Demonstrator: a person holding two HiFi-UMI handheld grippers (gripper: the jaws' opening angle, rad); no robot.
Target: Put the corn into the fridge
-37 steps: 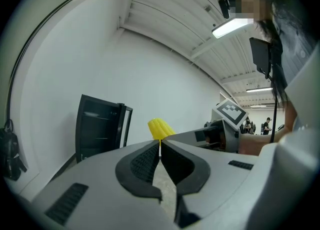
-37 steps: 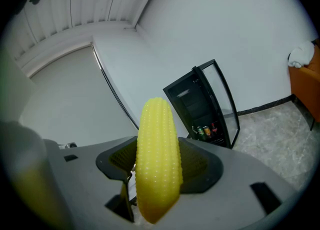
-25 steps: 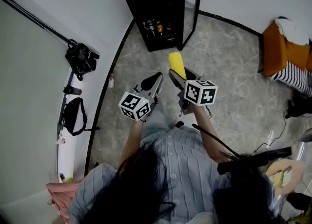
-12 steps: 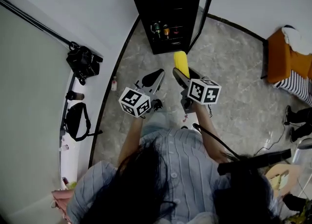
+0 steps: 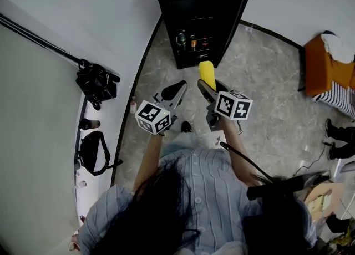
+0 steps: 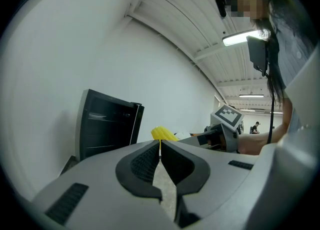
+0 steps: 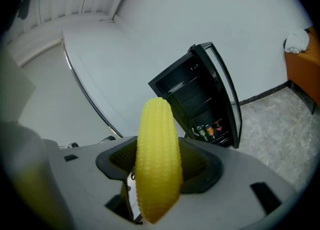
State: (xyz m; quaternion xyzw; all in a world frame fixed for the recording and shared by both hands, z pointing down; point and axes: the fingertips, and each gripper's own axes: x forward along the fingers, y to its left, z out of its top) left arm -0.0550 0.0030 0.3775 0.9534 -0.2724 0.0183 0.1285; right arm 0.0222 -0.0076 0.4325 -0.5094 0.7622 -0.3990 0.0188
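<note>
A yellow corn cob [image 7: 158, 159] stands upright between the jaws of my right gripper [image 7: 159, 166], which is shut on it. In the head view the corn [image 5: 207, 74] pokes out ahead of the right gripper [image 5: 208, 86], just short of the fridge. The black fridge [image 5: 197, 10] stands open, its glass door [image 5: 238, 5] swung to the right, with bottles [image 5: 193, 41] on its lowest shelf. In the right gripper view the fridge [image 7: 197, 99] lies ahead to the right. My left gripper [image 5: 175, 89] hangs beside the right one, shut and holding nothing [image 6: 160, 146].
A curved white wall [image 5: 94, 21] runs along the left, with black bags [image 5: 97, 81] at its foot. An orange seat [image 5: 324, 65] with striped cloth stands at the far right. Grey marbled floor [image 5: 266, 98] spreads in front of the fridge.
The fridge has grown nearer and sits higher in the head view as the person walks toward it. Both grippers keep their pose, the corn still held in the right one.
</note>
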